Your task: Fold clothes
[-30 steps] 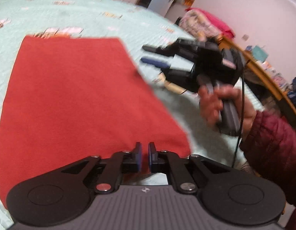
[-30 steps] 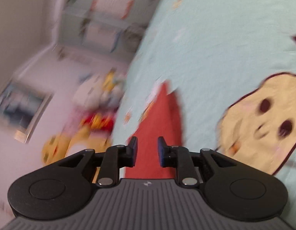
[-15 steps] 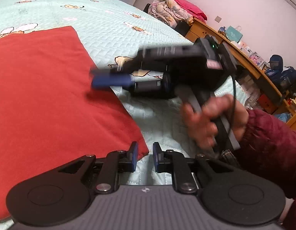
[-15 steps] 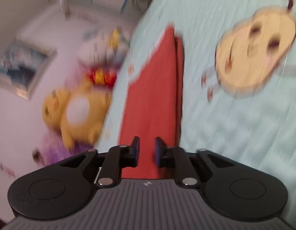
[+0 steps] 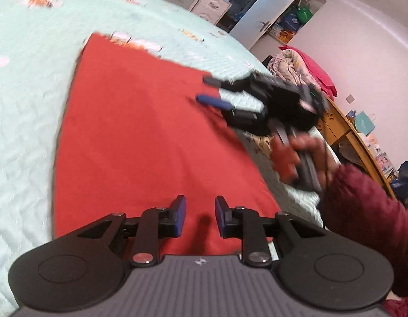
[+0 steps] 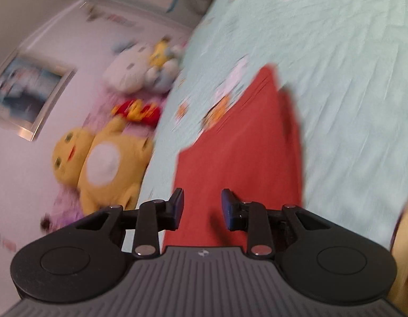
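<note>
Red garment (image 5: 140, 137) lies flat on the mint quilted bedspread (image 5: 26, 84), folded into a long panel; in the left wrist view its long axis runs from the near edge by the camera out toward the far-left, narrow end pointing away, and the piece widens toward the near side. Left gripper (image 5: 200, 218) sits just above the near end of the cloth, jaws apart w/ a moderate gap, nothing between them. Right gripper (image 5: 211, 91) hovers over the far-right edge of the garment, blurred, fingers spread, empty as far as can be told; a hand (image 5: 301, 158) in a dark-red sleeve (image 5: 362, 206) grips its handle. In the right wrist view the right gripper (image 6: 202, 206) shows jaws parted, red cloth (image 6: 243, 163) stretching away beneath the gap, narrow end far. Left of the bed, against the wall: yellow plush toy (image 6: 100, 163) and a white one (image 6: 129, 71), both smeared by motion. Wooden desk (image 5: 349, 137) stands far right.
</note>
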A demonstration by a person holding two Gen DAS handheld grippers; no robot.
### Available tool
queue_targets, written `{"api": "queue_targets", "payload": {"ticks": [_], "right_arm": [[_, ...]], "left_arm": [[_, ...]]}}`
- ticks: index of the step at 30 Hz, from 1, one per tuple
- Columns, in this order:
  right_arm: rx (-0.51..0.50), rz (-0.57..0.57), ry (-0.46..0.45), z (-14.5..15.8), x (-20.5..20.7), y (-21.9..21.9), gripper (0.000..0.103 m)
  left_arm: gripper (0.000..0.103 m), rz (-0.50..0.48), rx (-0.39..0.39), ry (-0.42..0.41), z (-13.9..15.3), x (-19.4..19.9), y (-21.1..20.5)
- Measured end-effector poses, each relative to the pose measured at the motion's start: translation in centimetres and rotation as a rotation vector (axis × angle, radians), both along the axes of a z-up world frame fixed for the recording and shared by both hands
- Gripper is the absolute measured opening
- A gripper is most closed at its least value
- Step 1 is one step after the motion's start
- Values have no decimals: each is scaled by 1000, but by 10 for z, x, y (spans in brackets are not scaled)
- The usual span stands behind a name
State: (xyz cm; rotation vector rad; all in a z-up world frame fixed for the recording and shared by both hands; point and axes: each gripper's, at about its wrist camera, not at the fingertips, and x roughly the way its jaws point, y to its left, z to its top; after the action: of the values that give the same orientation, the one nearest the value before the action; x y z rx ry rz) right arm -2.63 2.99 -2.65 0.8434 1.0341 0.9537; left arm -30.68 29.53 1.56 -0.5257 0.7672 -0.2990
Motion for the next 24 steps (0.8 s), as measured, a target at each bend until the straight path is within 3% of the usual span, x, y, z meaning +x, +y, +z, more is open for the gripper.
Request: {"api": "queue_targets", "payload": {"ticks": [4, 6, 9, 11, 12, 13, 14, 16, 18, 21, 24], "right_arm": [[94, -254, 85, -10, 26, -19, 31], [85, -319, 58, -2, 22, -20, 34], [50, -171, -34, 13, 11, 7, 35], [-32, -157, -75, 23, 0, 14, 34], [-79, -173, -96, 30, -6, 14, 30], [-125, -189, -118, 37, -13, 15, 13], [-172, -204, -140, 44, -20, 15, 13], [-265, -236, -183, 58, -33, 15, 19], [-358, -267, -227, 71, -46, 15, 56], [-515, -225, -324, 107, -85, 26, 65], [-669, -182, -364, 132, -127, 34, 74]], "left_arm": [[25, -8, -24, -4, -5, -4, 1], [25, -9, -47, 2, -7, -2, 3], [26, -13, -63, 8, -7, -1, 10], [27, -9, -69, 13, -5, 4, 10], [28, -4, -74, 20, -4, 5, 10], [28, 0, -74, 28, -2, 3, 10], [31, 3, -70, 34, 0, 2, 10], [42, 11, -46, 26, 9, -1, 8], [55, 33, -18, 0, 20, -4, 9], [68, 107, -6, -26, 43, -13, 14], [72, 178, 49, -15, 66, -21, 17]]}}
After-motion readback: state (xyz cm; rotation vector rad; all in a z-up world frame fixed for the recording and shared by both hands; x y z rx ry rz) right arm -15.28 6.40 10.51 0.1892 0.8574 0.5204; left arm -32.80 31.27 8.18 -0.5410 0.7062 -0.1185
